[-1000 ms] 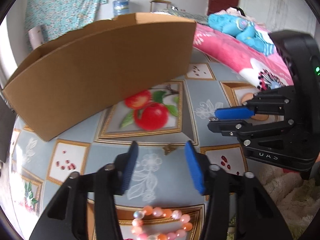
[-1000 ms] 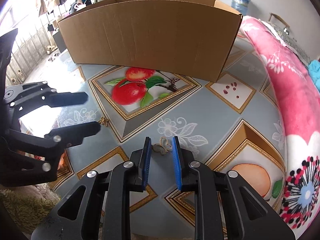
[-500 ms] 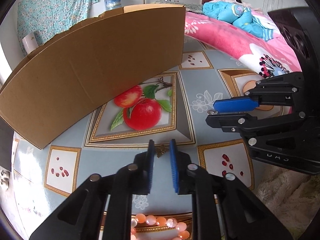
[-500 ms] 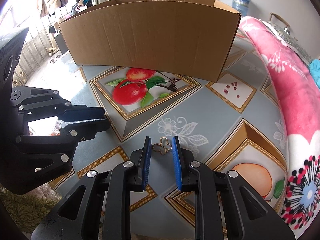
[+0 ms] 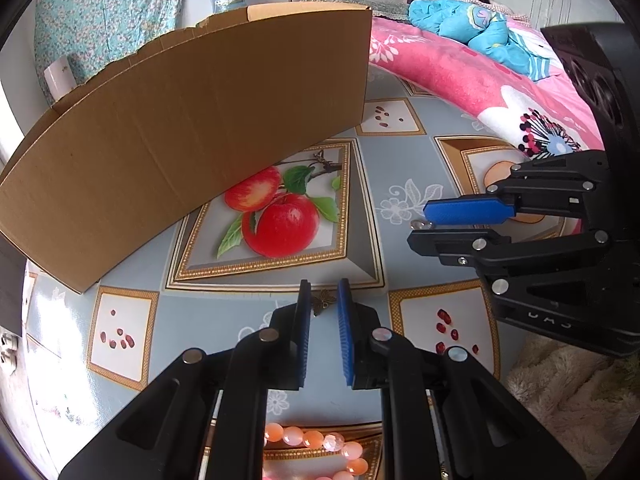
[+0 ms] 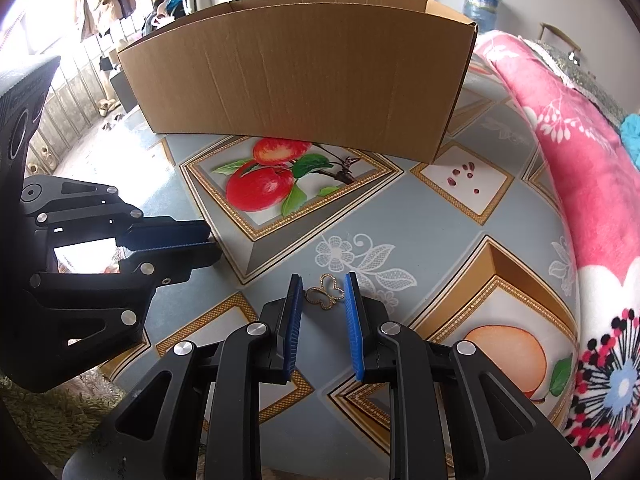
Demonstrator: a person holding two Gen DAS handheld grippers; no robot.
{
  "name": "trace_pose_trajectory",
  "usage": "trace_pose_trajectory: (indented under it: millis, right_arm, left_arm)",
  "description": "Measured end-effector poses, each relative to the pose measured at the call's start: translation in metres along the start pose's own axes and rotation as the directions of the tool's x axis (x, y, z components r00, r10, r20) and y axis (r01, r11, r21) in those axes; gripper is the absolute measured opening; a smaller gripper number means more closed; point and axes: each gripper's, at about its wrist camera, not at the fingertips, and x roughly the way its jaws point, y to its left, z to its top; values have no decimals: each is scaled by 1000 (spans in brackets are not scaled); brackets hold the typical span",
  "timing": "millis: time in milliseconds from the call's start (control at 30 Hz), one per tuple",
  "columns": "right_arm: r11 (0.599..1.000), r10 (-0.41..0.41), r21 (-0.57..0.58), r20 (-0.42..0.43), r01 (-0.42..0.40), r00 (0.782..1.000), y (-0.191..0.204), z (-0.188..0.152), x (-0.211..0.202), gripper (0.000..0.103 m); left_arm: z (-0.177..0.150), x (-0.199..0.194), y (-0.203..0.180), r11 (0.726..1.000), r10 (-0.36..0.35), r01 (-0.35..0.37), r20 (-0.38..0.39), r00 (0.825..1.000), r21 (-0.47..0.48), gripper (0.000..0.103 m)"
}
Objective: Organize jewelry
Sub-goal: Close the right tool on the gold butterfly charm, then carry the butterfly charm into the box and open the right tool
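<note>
while the left wrist view looks down its fingers, the left gripper [image 5: 323,296] has its jaws drawn narrow onto a small bronze flower charm [image 5: 322,302] at the tips, low over the patterned tablecloth [image 5: 404,184], with a pink bead bracelet [image 5: 316,446] lying below and the cardboard box [image 5: 192,128] standing beyond. such a thin tip hold could let the charm slip or twist out on lifting.

from the right wrist view, the right gripper [image 6: 322,290] has narrow jaws flanking a gold butterfly pendant [image 6: 325,298]; whether the pads press it is unclear. if loose, it may stay behind.
</note>
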Motion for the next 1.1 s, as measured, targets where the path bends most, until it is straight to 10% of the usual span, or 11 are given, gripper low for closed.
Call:
trace_pose_trajectory:
  millis: [1100]
  right_arm:
    - [999, -34, -23, 105, 36, 994, 20, 4, -28, 19]
  left_arm:
    - [-12, -56, 12, 996, 33, -19, 169, 985, -83, 13]
